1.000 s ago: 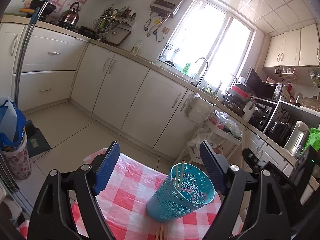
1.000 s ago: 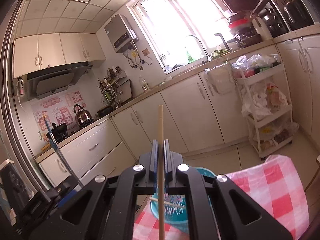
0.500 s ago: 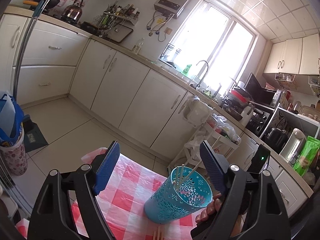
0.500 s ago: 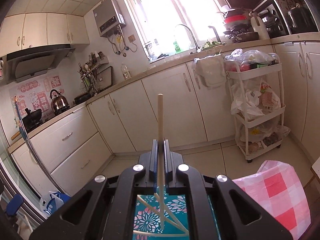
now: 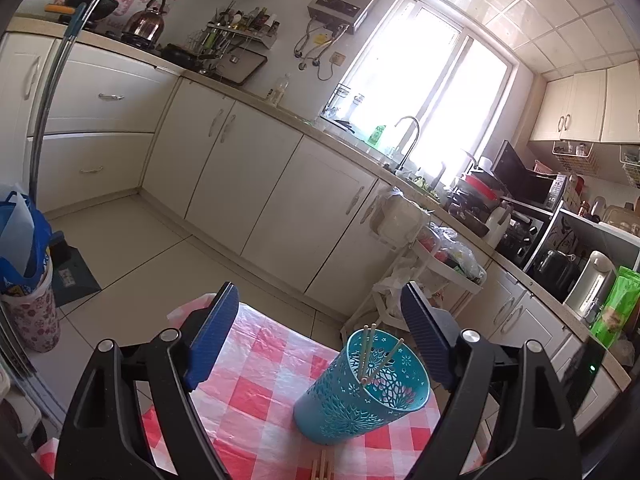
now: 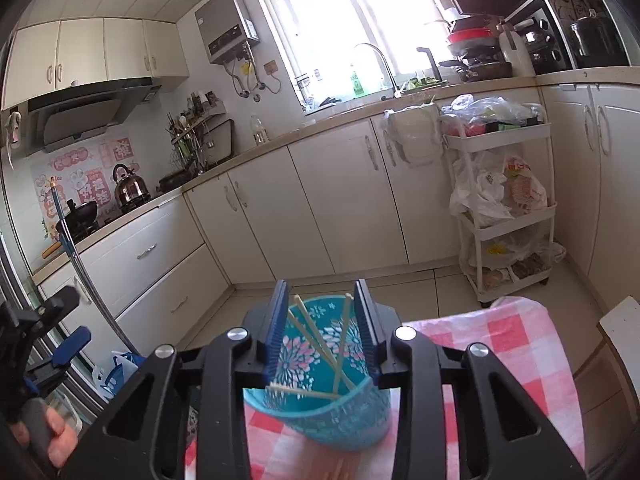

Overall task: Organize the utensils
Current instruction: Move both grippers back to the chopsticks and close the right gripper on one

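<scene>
Now chopstick [image 6: 343, 344] dropped into cup [image 6: 320, 420], right claw [image 6: 322, 332] opening.

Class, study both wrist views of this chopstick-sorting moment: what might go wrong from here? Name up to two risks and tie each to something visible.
1. The tall teal perforated plastic holder looks tilted on the red-and-white checked tablecloth; the right gripper, jaws opening directly above it, might tip it.
2. The pale wooden chopsticks lean crossed inside, so further ones may snag; more loose chopsticks remain beside the holder.

No legible text; wall stickers' [image 6: 80, 176] pink characters too blurred.
</scene>
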`<act>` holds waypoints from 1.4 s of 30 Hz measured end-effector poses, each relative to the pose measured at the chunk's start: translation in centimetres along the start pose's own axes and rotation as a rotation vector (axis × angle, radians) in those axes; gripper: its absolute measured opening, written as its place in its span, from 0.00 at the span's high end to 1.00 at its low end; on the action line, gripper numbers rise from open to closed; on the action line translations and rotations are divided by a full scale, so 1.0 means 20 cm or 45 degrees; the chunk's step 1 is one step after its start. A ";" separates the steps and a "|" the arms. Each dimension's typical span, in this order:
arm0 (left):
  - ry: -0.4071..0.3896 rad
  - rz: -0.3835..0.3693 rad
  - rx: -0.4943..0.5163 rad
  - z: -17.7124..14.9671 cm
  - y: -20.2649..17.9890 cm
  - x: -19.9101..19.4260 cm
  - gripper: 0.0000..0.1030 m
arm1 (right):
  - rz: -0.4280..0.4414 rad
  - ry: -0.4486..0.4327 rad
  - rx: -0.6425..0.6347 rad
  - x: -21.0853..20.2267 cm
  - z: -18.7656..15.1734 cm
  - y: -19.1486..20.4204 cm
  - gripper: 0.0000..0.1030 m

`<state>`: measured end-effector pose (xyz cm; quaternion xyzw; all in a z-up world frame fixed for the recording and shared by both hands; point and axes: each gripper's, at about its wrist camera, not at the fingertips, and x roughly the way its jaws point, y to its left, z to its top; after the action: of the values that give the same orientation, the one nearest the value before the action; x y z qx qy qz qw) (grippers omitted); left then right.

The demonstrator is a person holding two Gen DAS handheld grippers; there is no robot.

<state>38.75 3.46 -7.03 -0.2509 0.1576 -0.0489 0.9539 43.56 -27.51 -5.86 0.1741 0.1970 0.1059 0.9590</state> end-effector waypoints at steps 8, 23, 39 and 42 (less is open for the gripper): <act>0.019 0.042 0.047 -0.01 0.00 0.00 0.23 | -0.080 0.282 0.077 -0.20 -0.41 -0.15 0.64; 0.549 0.178 0.376 -0.24 0.10 0.30 0.22 | -0.047 0.690 -0.076 0.07 -0.87 -0.03 0.68; 0.861 0.106 0.708 -0.67 -0.09 0.42 0.22 | -0.139 0.745 -0.230 0.08 -0.92 -0.02 0.75; 0.924 0.079 0.787 -0.77 -0.13 0.44 0.22 | -0.136 0.748 -0.280 0.08 -0.93 0.02 0.75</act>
<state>41.92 -7.44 -20.92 0.0827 0.4659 -0.1493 0.8682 37.22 -21.37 -22.32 0.0206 0.4619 0.1218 0.8783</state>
